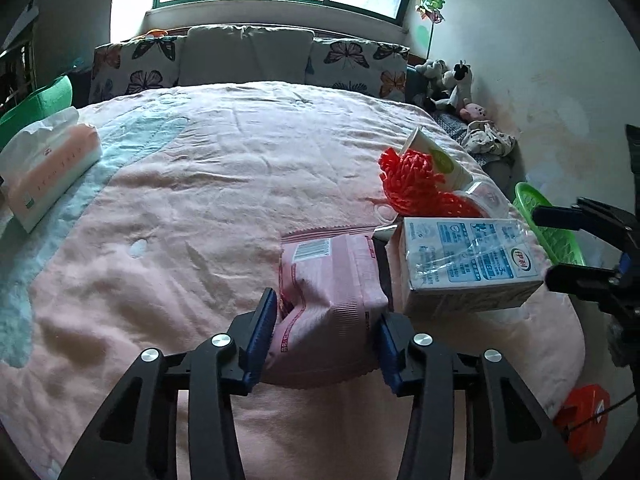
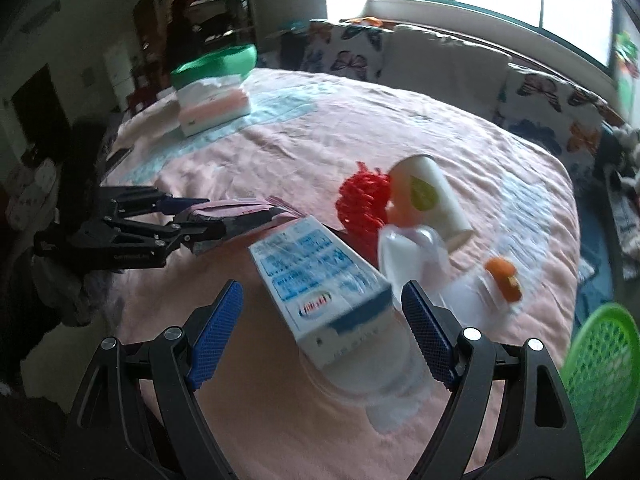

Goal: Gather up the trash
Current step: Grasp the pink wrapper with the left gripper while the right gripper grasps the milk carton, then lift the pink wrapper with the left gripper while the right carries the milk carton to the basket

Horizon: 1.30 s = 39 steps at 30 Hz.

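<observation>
A pink snack bag (image 1: 332, 272) lies on the pink bedspread (image 1: 200, 220), and my left gripper (image 1: 326, 308) is shut on it, a blue pad pressing each side. The right wrist view shows that bag (image 2: 236, 209) pinched in the left gripper (image 2: 240, 212). Just right of it rests a white-and-blue milk carton (image 1: 464, 264). My right gripper (image 2: 322, 286) stands open astride the carton (image 2: 316, 284), pads clear of it. Behind the carton sit a red mesh bundle (image 2: 360, 200), a tipped paper cup (image 2: 432, 200) and clear plastic packaging (image 2: 408, 256).
A green slotted basket (image 2: 604, 380) sits off the bed's right edge. A tissue pack (image 1: 52, 168) and a green basin (image 1: 44, 100) occupy the far left. Butterfly pillows (image 1: 136, 64) line the head of the bed, with stuffed toys (image 1: 448, 80) by the wall.
</observation>
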Motion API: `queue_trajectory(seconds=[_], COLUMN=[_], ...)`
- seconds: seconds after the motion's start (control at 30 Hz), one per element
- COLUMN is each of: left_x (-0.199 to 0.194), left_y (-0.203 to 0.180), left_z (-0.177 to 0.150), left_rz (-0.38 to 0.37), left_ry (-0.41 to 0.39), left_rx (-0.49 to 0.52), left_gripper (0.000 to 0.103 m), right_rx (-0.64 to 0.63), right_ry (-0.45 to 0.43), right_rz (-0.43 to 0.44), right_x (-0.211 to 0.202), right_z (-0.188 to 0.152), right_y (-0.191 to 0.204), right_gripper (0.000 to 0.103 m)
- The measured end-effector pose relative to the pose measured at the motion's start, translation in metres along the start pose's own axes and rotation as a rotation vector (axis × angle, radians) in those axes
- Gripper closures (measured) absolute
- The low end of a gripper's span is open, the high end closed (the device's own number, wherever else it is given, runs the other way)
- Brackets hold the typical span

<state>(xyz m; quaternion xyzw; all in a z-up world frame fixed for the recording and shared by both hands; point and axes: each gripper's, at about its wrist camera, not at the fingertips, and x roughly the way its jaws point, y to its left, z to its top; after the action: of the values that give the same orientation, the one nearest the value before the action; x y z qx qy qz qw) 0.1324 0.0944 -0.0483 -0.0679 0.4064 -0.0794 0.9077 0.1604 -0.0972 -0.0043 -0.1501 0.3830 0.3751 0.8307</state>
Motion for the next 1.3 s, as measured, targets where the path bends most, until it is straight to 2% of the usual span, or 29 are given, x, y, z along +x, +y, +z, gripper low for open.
queue_trajectory(seconds=[0.23,0.5,0.8,0.93,1.1,1.3], left_x=[-0.007,-0.009,-0.007,-0.006,-0.006,-0.019], left_y=[0.011,0.021,0.03,0.031,0.031,0.029], left_z=[0.002,0.005,0.002,0.002,0.002,0.006], left_rz=[-0.004,0.01,0.011,0.009,0.006,0.0], left_ry=[-0.007,-0.012,-0.007,-0.006,-0.011,-0.049], left_rx=[-0.002,0.004,-0.001,-0.005,-0.008,-0.019], left_gripper=[0.06,0.06,0.06,0.06,0.061,0.062], right_rx=[-0.116,-0.214,-0.311,-0.34,-0.339,-0.24], right_ry=[0.057,0.163,0.261,0.302,0.28,0.199], right_rz=[0.041,0.088,0.089,0.074,0.062,0.043], right_x=[0.024,0.059,0.091,0.1,0.089,0.056], right_z=[0.018,0.034,0.042,0.039,0.036,0.031], right_y=[0.013,0.025,0.033,0.034,0.036,0.031], right_gripper=[0.022,0.022,0.022,0.029,0.031,0.031])
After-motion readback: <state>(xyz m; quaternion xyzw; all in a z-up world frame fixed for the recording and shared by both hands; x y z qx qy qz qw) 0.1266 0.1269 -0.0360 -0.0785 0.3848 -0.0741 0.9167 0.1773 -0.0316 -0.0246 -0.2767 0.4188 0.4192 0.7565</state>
